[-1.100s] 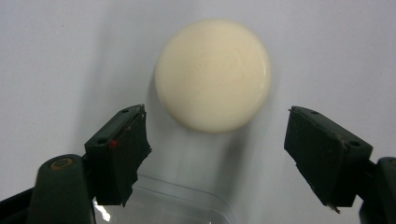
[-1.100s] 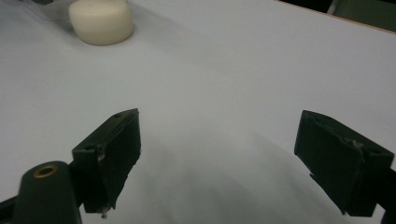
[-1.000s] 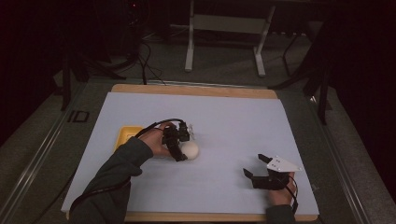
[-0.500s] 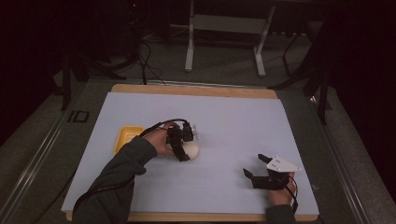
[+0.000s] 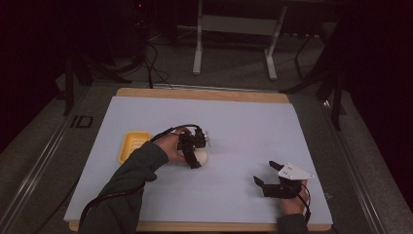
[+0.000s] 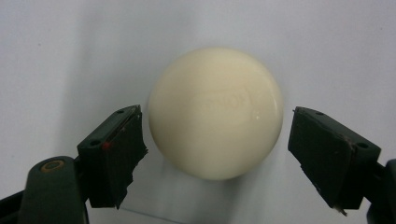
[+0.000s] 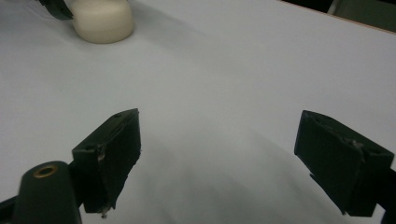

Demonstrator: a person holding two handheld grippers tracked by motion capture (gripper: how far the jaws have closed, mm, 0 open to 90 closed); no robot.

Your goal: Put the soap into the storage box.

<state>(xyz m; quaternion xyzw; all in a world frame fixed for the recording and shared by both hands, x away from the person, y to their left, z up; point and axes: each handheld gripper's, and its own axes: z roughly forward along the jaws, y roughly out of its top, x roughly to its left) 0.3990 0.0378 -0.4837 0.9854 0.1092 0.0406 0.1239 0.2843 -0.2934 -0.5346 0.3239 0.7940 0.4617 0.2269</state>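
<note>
A round cream soap bar [image 5: 202, 157] lies on the white table top [image 5: 243, 126], left of the middle. My left gripper [image 5: 196, 155] points down over it. In the left gripper view the soap bar [image 6: 215, 112] sits between the two black pads [image 6: 116, 154] with a gap on each side, so the left gripper [image 6: 217, 120] is open; its jaws have just been opening. My right gripper [image 5: 264, 172] rests near the front right of the table, open with nothing between its jaws. The right gripper view [image 7: 220, 122] shows the soap bar [image 7: 100, 18] far off at top left.
A yellow soap dish [image 5: 132, 146] lies on the table just left of my left hand. The wooden table edge [image 5: 204, 93] runs along the back. Metal frame legs [image 5: 197, 48] and cables stand on the floor behind the table.
My left gripper has shifted slightly over the soap bar, which lies where it was. The right hand has not moved.
</note>
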